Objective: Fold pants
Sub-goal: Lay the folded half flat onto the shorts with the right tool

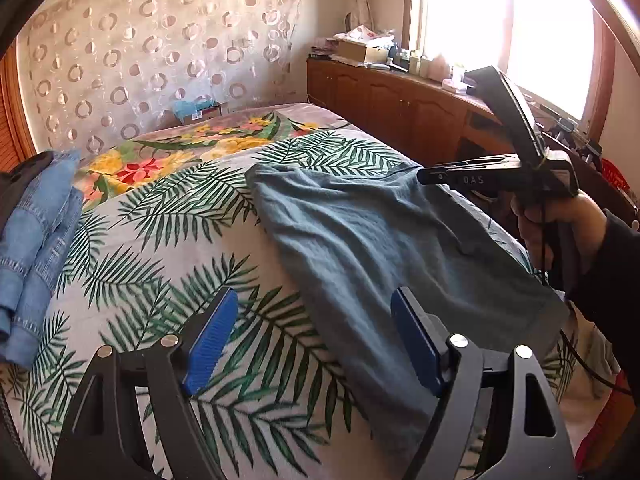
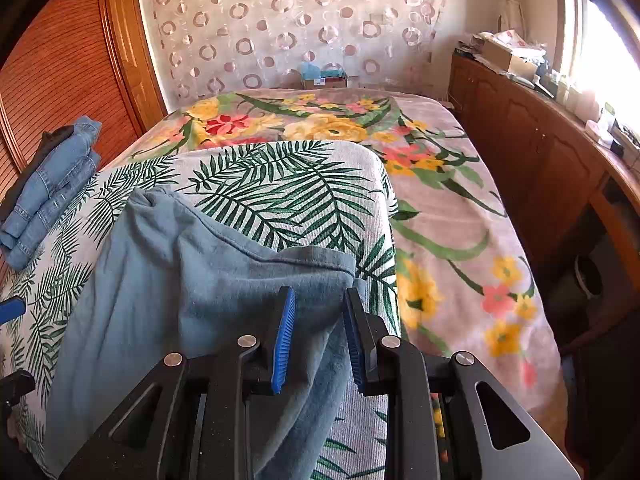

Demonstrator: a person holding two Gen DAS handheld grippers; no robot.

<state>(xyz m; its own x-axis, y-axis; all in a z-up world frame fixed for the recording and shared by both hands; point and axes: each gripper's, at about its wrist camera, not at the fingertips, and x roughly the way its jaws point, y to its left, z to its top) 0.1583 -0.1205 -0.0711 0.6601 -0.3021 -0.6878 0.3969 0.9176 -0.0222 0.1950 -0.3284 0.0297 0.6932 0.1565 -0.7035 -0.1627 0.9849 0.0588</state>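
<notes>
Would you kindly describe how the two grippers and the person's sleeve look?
Both grippers, left gripper and right gripper, have black angular frames, silver pivot bolts and ribbed blue pads. A thin black cable trails beneath the right one's handle. The sleeve is dark.

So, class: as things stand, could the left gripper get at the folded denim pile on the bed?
Probably yes. The left gripper is open and holds nothing, and only bare palm-leaf cover lies between it and the folded denim pile; the blue-grey pants lie on its other side.
</notes>
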